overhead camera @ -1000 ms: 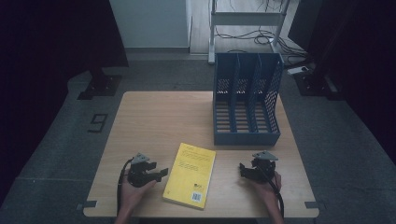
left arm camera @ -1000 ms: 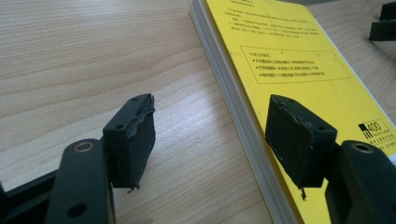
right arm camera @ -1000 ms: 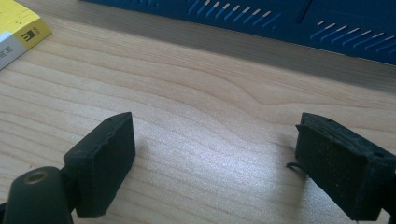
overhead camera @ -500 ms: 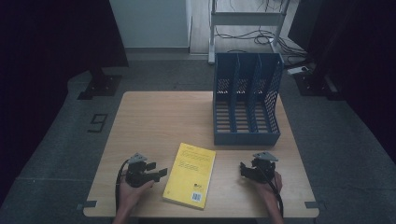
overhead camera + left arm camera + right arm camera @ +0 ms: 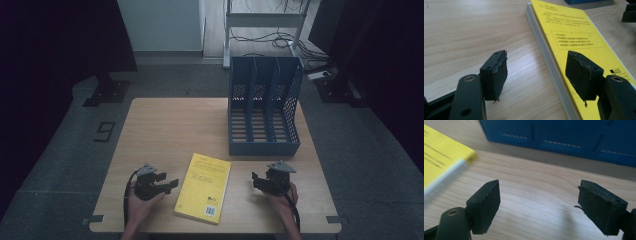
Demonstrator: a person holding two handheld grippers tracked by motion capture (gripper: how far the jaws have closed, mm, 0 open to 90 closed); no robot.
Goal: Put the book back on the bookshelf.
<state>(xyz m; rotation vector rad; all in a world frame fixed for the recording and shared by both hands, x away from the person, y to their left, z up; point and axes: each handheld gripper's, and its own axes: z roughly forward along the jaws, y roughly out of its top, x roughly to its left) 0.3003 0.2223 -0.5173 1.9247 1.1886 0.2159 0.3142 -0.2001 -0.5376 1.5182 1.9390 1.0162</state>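
Observation:
A yellow book (image 5: 204, 187) lies flat near the table's front edge, between my two grippers. My left gripper (image 5: 170, 184) is just left of it and points at its long edge. In the left gripper view the gripper (image 5: 537, 57) stands open; the book's (image 5: 574, 37) edge runs under the gap and neither pad touches it. My right gripper (image 5: 257, 181) is right of the book, in front of the blue file rack (image 5: 264, 107). In its own view the gripper (image 5: 539, 185) is open over bare wood; its jaws have just been closing a little, with nothing between them.
The blue rack (image 5: 564, 137) has three slots and stands at the back right of the wooden table (image 5: 175, 125). A corner of the book (image 5: 439, 157) shows at the left of the right gripper view. Dark floor, a stand and cables surround the table.

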